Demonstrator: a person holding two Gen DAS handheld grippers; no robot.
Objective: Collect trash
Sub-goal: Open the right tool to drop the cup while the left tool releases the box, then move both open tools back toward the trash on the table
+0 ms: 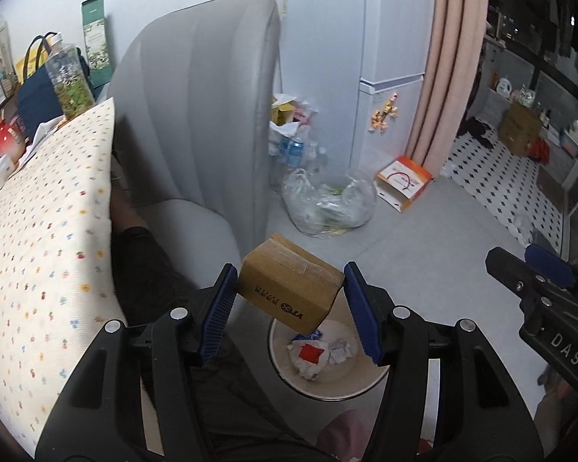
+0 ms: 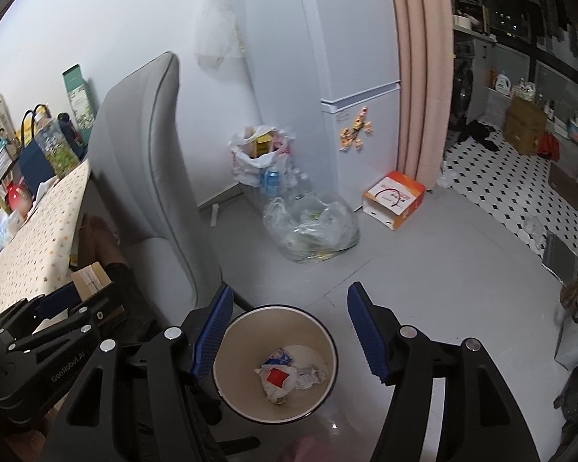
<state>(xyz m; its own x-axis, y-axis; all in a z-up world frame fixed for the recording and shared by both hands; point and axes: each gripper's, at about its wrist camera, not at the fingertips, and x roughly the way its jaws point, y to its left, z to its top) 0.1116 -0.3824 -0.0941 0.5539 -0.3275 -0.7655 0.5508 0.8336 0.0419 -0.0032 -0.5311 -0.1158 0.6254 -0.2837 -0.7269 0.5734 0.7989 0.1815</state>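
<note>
box: you have it pinched between the left gripper fingers, hanging above the bin | handling: likely light, stiff cardboard, slick taped top; hold the flat side walls | right gripper: fingers spread, empty, over the bin

- Open mouth on waste bin, only low trash inside.
- Grey chair crowding left; bare floor right.
</note>
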